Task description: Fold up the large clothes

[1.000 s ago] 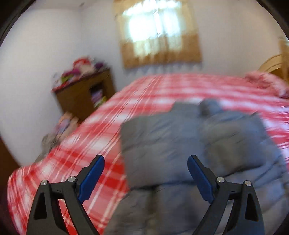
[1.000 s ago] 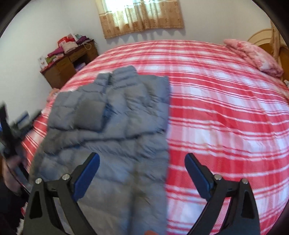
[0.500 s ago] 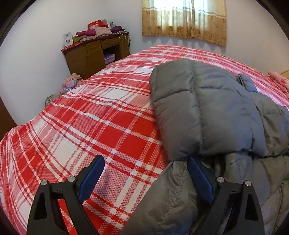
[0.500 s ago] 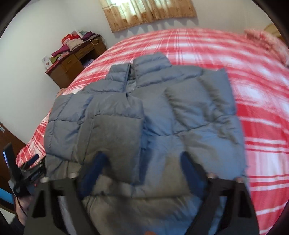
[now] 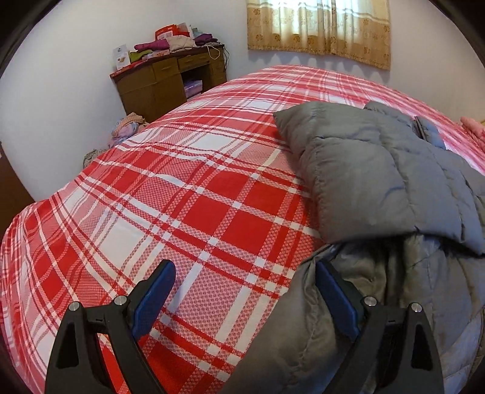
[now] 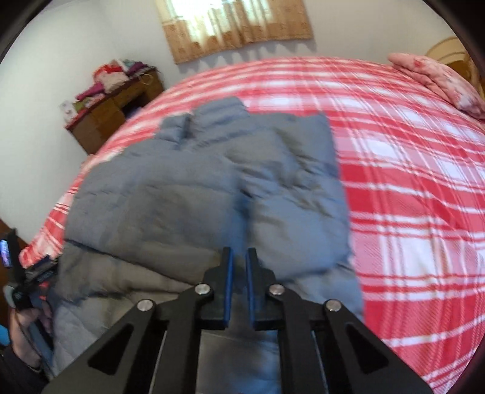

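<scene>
A grey puffer jacket (image 5: 379,181) lies on the red plaid bed (image 5: 182,212), with both sleeves folded in over its front; it also shows in the right wrist view (image 6: 197,197). My left gripper (image 5: 242,291) is open, low at the jacket's lower left edge, its right finger (image 5: 333,294) against the fabric. My right gripper (image 6: 238,266) has its jaws nearly closed over the lower middle of the jacket; a narrow gap shows between the pads, and I cannot see fabric between them.
A brown desk (image 5: 163,81) piled with clothes stands against the far wall left of the bed. A curtained window (image 5: 318,27) is behind the bed. A pink pillow (image 6: 439,78) lies at the head. The left hand-held gripper (image 6: 18,272) shows at the bed's left edge.
My right gripper went from wide open to nearly closed and dropped onto the jacket's lower middle. My left gripper moved down to the jacket's left lower edge, still open.
</scene>
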{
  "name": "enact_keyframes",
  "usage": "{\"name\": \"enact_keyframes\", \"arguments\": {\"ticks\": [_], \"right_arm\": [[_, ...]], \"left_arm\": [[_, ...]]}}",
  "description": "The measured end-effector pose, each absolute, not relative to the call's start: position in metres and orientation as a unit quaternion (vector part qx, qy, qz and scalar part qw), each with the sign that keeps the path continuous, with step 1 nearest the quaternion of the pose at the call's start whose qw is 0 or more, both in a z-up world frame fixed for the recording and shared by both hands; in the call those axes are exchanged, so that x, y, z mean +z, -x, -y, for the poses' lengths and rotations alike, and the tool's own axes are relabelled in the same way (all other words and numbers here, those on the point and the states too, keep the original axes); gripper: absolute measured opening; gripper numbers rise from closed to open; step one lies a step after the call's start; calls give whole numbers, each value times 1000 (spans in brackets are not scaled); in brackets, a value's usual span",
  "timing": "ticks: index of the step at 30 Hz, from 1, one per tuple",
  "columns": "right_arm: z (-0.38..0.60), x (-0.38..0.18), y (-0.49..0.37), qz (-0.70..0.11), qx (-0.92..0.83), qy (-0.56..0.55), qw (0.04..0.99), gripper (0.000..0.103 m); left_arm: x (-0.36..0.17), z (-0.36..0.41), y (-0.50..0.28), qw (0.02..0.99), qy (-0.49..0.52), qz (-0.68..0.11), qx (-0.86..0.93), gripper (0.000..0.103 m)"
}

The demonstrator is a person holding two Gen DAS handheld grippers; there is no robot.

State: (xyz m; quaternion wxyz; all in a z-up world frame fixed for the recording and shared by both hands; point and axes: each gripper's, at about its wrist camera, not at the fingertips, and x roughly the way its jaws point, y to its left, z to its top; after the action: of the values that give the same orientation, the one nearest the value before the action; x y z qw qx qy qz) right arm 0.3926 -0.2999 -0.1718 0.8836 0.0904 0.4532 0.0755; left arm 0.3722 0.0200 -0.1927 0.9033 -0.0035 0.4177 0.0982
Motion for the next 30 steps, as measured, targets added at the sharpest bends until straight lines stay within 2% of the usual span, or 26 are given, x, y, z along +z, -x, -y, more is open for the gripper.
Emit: {"name": "enact_keyframes", "arguments": {"ticks": [4, 6, 7, 9, 13, 20, 21, 23, 25, 28, 30], "right_arm": [[311, -178, -390, -466, 70, -86, 878, 10], [316, -166, -386, -459, 72, -84, 881, 17], [319, -158, -383, -457, 75, -83, 882, 38], [324, -139, -379, -455, 80, -69, 884, 63], [333, -89, -360, -473, 46, 6, 880, 61], [321, -11, -339, -471, 55, -25, 880, 61], [315, -9, -346, -465, 58, -40, 882, 62], [294, -15, -368, -452, 42, -58, 889, 71], [271, -34, -397, -442, 35, -81, 893, 73], [248, -63, -429, -412, 23, -134, 901, 72], [222, -80, -447, -391, 13, -122, 912, 63]], "left_arm": [[-181, -16, -371, 902, -16, -422, 88, 93], [-161, -18, -366, 913, -19, -400, 79, 93], [-152, -19, -365, 916, -22, -393, 79, 93], [-133, -21, -367, 922, -31, -378, 78, 93], [-102, -22, -379, 931, -54, -352, 78, 93], [-95, -3, -412, 936, -61, -338, 78, 93], [-96, 2, -418, 937, -50, -337, 76, 93], [-98, 9, -427, 938, -32, -337, 80, 93], [-104, 19, -434, 937, -23, -342, 69, 93], [-113, 37, -444, 935, -34, -345, 71, 93], [-117, 46, -453, 937, -29, -344, 52, 93]]}}
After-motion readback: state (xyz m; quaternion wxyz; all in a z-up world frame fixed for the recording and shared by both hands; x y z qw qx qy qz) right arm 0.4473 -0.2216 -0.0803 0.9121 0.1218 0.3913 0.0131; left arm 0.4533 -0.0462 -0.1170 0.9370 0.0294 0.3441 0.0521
